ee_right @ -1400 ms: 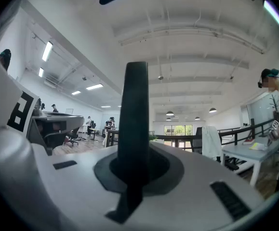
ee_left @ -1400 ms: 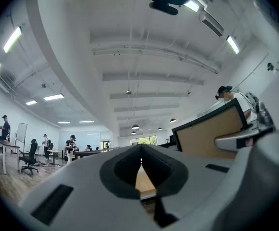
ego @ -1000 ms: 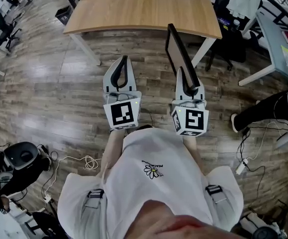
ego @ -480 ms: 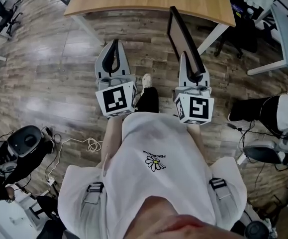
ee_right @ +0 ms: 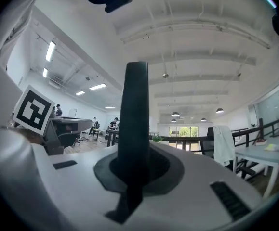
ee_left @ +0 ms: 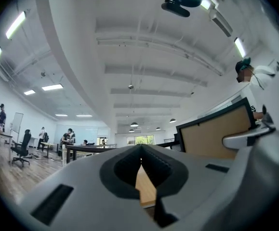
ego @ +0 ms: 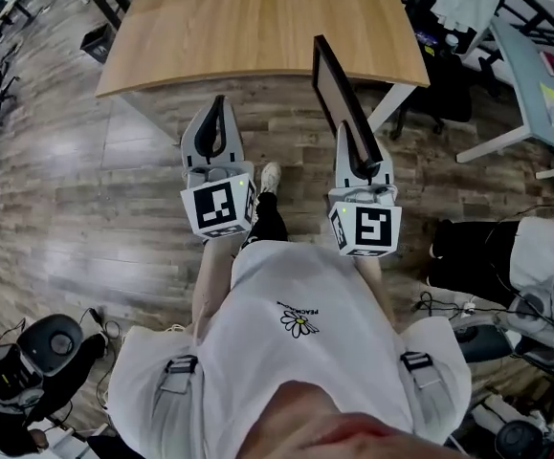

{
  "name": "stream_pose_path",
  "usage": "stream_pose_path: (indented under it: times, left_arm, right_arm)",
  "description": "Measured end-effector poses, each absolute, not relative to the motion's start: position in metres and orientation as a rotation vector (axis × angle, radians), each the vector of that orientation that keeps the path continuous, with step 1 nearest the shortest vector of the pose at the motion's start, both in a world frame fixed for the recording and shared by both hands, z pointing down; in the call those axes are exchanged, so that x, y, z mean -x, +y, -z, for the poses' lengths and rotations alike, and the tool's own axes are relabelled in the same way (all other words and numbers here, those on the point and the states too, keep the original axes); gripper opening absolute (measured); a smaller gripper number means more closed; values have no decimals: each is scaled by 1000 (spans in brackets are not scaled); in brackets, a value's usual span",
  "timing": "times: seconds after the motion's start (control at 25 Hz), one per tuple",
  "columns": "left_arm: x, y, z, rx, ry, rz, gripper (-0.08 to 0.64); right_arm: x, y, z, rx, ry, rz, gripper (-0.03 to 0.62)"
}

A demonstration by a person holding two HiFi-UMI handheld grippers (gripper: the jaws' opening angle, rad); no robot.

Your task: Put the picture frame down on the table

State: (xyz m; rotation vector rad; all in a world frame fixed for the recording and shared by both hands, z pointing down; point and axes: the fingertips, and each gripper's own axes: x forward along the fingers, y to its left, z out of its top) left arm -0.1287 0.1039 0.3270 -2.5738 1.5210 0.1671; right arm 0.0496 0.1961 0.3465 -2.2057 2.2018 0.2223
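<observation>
Picture frame [ego: 339, 103] is up off the floor, clamped edge-on in the right gripper [ego: 361, 165], its long axis running away from the person and its far end just over the near edge of the wooden table [ego: 257, 17]. The table lies straight ahead, so the set-down looks like a reach forward and down. Left gripper [ego: 217, 113] rides alongside, jaws together on nothing. Small print beside the shirt's daisy [ego: 297, 326] is too small to read.
</observation>
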Motion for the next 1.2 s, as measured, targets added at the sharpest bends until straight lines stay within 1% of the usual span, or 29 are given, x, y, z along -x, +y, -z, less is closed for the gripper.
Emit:
stream_pose_path:
  times: [0.28, 0.4, 0.6, 0.8, 0.96, 1.2]
  left_arm:
    - [95, 2, -331, 2646, 1435, -160, 17]
    - [93, -48, -330, 2665, 1455, -170, 17]
    - [90, -129, -324, 2637, 1446, -194, 17]
    - [99, -199, -331, 2624, 1495, -179, 17]
    - [96, -231, -322, 2608, 1492, -184, 17]
    - [72, -243, -327, 2615, 1476, -127, 17]
  right_arm:
    - [-79, 105, -342, 2312, 2144, -199, 17]
    - [-88, 59, -341, 2328, 2129, -150, 17]
    - [-97, -24, -333, 2352, 2124, -200, 17]
    - [-101, -90, -336, 2297, 2084, -138, 17]
    - [-107, -117, -336, 2316, 2050, -128, 17]
    - [-123, -141, -346, 2382, 2076, -145, 17]
